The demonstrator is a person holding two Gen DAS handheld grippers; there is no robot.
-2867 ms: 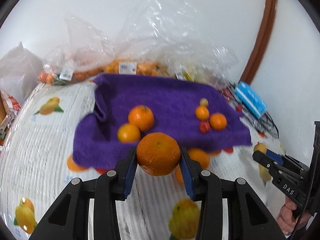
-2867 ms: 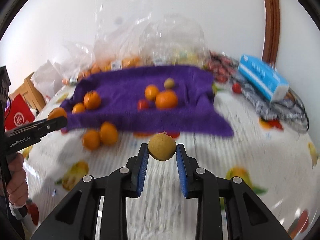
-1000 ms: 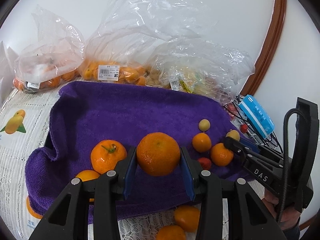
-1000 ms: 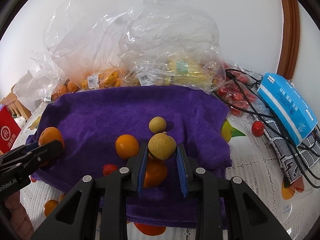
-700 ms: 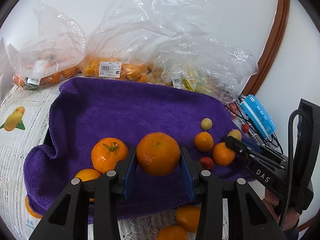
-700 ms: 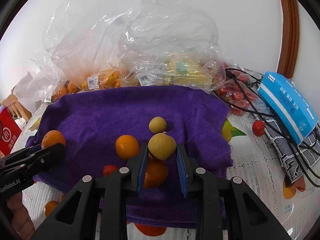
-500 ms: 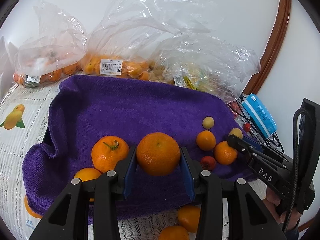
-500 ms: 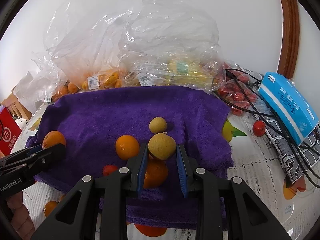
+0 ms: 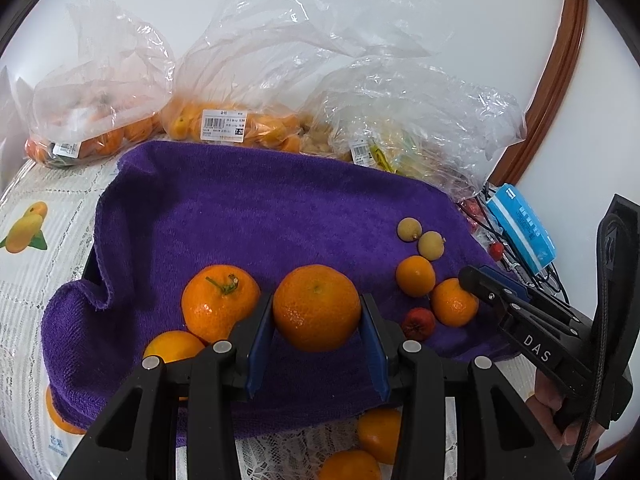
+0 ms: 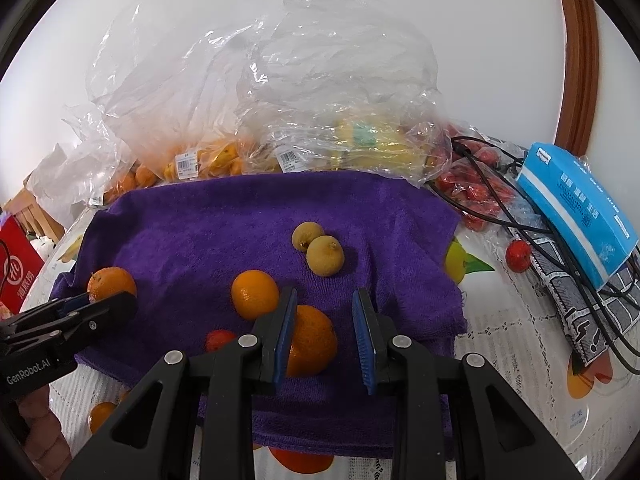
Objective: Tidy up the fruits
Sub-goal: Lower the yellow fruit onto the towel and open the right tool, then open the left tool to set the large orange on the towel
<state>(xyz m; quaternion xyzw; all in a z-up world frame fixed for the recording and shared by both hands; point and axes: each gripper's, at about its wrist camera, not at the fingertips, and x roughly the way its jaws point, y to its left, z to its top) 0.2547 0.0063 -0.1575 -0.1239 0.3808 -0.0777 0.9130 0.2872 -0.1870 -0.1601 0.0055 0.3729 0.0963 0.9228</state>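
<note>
Orange [image 9: 317, 307], round and dimpled, gripped by left claw [image 9: 317, 320]; right claw [image 10: 325, 334] parted, empty.

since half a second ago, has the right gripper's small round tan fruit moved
Yes: the tan fruit left the right gripper, now on purple towel beside another tan fruit.

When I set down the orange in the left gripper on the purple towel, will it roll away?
The orange is round, so it may roll slightly, but the purple towel looks plush and a stemmed orange rests on it, so it probably settles. Its dimpled rind shows no denting in the left gripper, so it seems firm.
</note>
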